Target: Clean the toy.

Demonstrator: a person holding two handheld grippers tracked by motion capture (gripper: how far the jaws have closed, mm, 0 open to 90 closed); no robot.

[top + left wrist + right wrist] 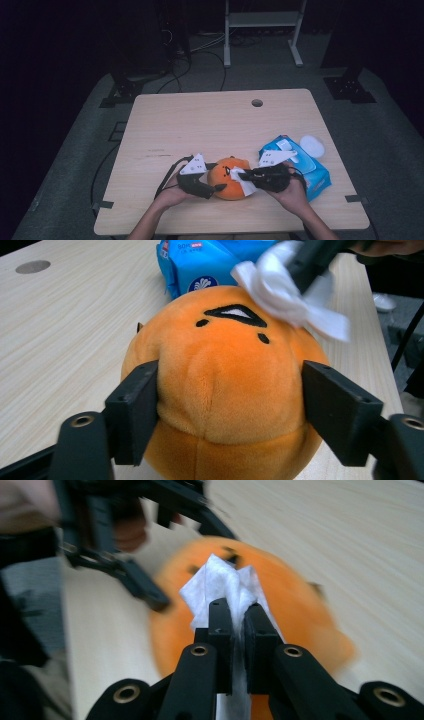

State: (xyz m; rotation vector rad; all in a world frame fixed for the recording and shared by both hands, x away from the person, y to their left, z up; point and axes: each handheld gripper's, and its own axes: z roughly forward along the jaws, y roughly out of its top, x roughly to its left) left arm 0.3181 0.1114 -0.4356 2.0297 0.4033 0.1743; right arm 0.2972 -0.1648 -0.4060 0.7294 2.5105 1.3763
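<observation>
Fingers of the left gripper [227, 412] straddle the orange plush ball [220, 390] on both flanks, the black pads touching its fur at either side; the grip looks light, since the fabric barely dents. Fingers of the right gripper [239, 625] are pressed together on a crumpled white wipe [225, 587], which rests on the top of the plush beside its stitched face.

The plush sits on the worktop [210, 120] close to the near edge, roughly midway along it, with the blue wipes pack [300, 165] just beside it toward the near right corner.

What could go wrong, as I judge it: the toy is round and soft, so a wiping stroke pushing sideways could roll or squeeze it out from between the left pads, and the near edge is close enough that it might drop off toward the person. Too little pinch on the wipe could let it drag free and stay on the fur. A wide stroke to the right could knock the pack, whose white lid [312, 145] stands open.

Open room lies mostly toward the far edge and the far left corner, where the wood is bare up to the round cable hole [257, 103]. Toward the near edge there is little margin.
</observation>
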